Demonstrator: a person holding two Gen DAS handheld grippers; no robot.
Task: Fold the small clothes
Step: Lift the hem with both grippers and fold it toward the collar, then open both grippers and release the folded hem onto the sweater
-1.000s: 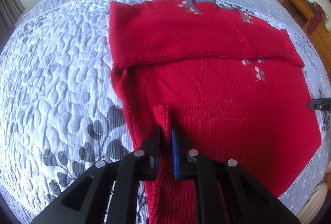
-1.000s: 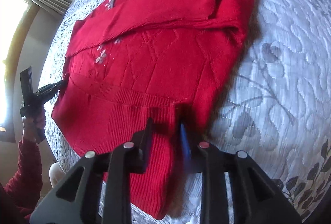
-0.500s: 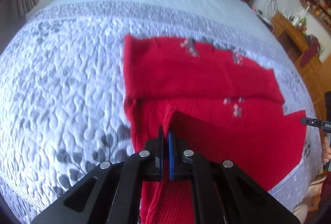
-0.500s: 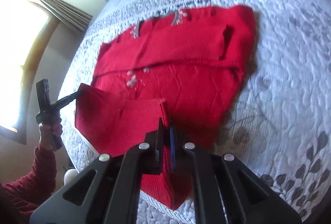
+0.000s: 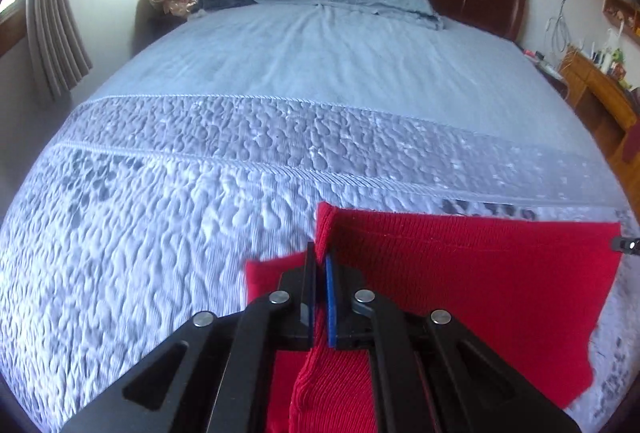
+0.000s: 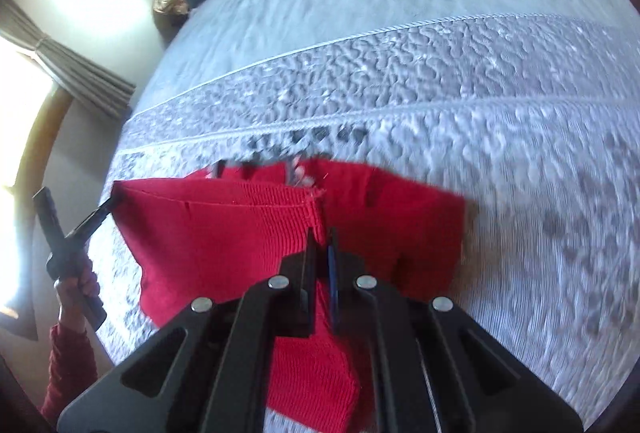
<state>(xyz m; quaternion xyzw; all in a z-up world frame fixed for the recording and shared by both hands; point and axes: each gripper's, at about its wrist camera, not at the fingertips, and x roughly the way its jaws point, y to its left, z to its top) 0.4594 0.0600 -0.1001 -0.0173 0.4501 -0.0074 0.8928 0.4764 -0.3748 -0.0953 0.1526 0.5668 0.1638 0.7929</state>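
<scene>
The red knitted sweater's (image 5: 480, 273) hem was pinched by the left gripper (image 5: 321, 265) and right gripper (image 6: 322, 253); uneven carrying could have skewed the fold.

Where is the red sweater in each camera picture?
Left wrist view: the red sweater fills the lower right, its ribbed hem pinched in the left gripper.
Right wrist view: the red sweater lies across the lower middle and left, pinched in the right gripper; the left gripper holds its left corner.
Shared landmark: the corded seam running across the quilt just beyond the sweater.
</scene>
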